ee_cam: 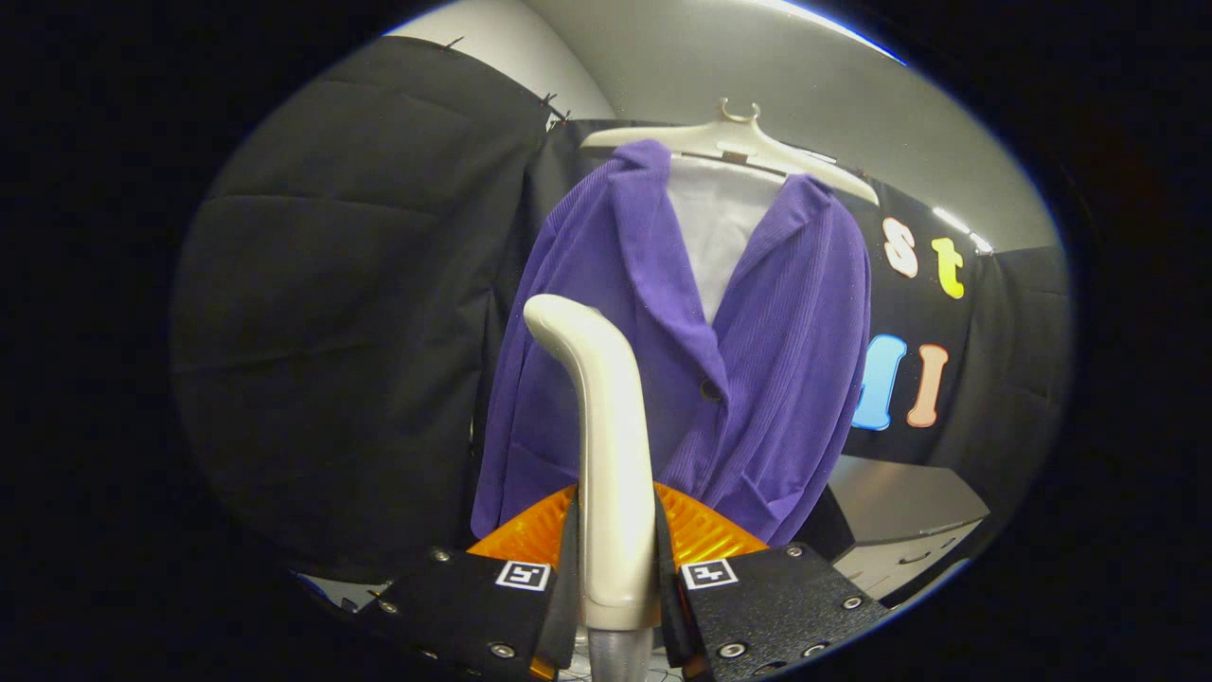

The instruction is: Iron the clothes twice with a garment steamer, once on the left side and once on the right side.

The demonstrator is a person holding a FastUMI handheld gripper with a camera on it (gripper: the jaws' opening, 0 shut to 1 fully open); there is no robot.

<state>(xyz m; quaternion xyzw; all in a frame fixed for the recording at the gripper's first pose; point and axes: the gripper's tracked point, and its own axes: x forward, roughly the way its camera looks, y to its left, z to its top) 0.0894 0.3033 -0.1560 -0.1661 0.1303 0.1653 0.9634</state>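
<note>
Gripping the garment steamer by its smooth, rigid handle, the gripper has both fingers closed narrowly against its sides; the plastic looks light but likely slippery, so the straight lower shaft is judged the soundest hold. The steamer rises at 12 o'clock from between the fingers, its curved head tipping toward 11 o'clock. Beyond it at 12 o'clock hangs the soft, ribbed purple jacket on a pale hanger, apparently short of contact.
</note>
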